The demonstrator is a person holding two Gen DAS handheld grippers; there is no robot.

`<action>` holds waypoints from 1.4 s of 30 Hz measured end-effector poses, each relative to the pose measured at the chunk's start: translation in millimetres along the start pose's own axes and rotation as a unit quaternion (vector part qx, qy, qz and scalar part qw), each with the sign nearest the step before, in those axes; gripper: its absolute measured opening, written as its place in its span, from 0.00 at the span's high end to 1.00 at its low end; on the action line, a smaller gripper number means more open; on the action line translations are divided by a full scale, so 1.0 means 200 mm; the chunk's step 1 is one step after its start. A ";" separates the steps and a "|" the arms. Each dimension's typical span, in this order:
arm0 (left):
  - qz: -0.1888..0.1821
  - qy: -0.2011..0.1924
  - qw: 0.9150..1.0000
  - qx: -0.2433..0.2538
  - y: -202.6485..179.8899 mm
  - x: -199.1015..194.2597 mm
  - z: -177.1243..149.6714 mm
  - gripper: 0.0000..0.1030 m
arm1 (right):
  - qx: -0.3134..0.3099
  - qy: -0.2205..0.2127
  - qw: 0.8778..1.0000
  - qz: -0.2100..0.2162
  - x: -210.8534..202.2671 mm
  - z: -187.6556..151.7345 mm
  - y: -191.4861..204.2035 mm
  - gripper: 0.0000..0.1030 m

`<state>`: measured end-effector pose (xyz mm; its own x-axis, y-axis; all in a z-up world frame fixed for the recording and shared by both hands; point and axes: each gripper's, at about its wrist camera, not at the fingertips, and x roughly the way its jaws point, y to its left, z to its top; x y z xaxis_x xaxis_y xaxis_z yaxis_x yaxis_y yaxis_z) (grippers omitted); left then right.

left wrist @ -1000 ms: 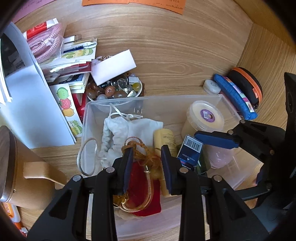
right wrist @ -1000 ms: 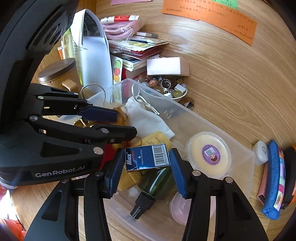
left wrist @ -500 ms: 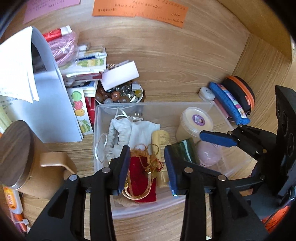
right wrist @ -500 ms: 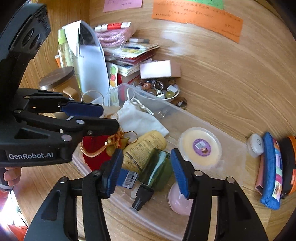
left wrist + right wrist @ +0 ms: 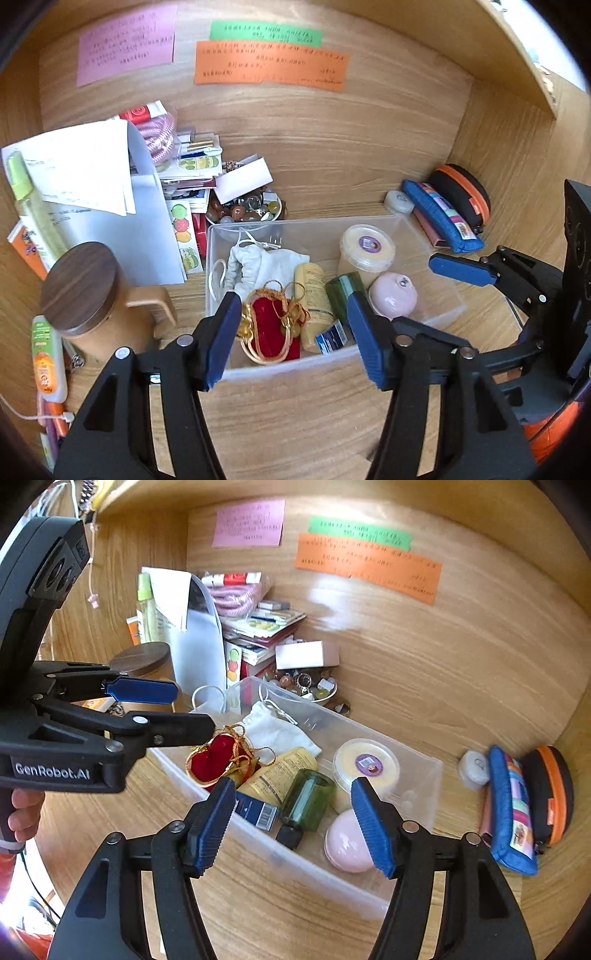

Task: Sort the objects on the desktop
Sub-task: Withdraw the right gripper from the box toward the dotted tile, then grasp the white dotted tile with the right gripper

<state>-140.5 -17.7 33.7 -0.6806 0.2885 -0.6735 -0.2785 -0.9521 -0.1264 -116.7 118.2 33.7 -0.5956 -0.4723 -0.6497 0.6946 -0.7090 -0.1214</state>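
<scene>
While both sets of jaws stand apart with nothing pinched, having just been opening, the left gripper (image 5: 291, 332) hangs above the near edge of the clear plastic bin (image 5: 436, 317) and the right gripper (image 5: 295, 819) hangs over the same bin's near wall. Inside the bin, the red velvet pouch (image 5: 271, 328) with its gold cord lies at the near left corner, soft and limp, best pinched through the cloth body, not the cord. Beside it in the bin the small blue barcoded box (image 5: 256, 808) is light and stiff, likely easy to take across its flat faces. The green bottle (image 5: 306, 803) next to that looks smooth and round, so it may slip unless gripped across its middle. The pink round case (image 5: 345, 843) at the bin's near right looks hard and domed. Beyond the bin, against the right wall, lies a blue pencil case (image 5: 511, 808), not yet sorted.
</scene>
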 end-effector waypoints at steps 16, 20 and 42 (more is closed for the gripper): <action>0.031 -0.005 0.999 -0.021 0.03 -0.19 -0.40 0.31 | 0.041 -0.006 0.999 0.034 -0.20 -0.37 0.10 0.40; 0.045 0.009 0.999 -0.023 0.03 -0.16 -0.53 0.29 | 0.039 0.005 0.998 0.044 -0.19 -0.46 0.19 0.40; 0.008 0.055 0.998 0.011 -0.11 -0.05 -0.80 0.28 | 0.001 0.064 0.996 0.069 -0.04 -0.67 0.40 0.72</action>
<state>-19.6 -15.8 -73.1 -0.6073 0.2600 -0.7507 -0.2844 -0.9535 -0.1001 -2.3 135.9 -72.1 -0.4386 -0.4939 -0.7508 0.7648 -0.6438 -0.0232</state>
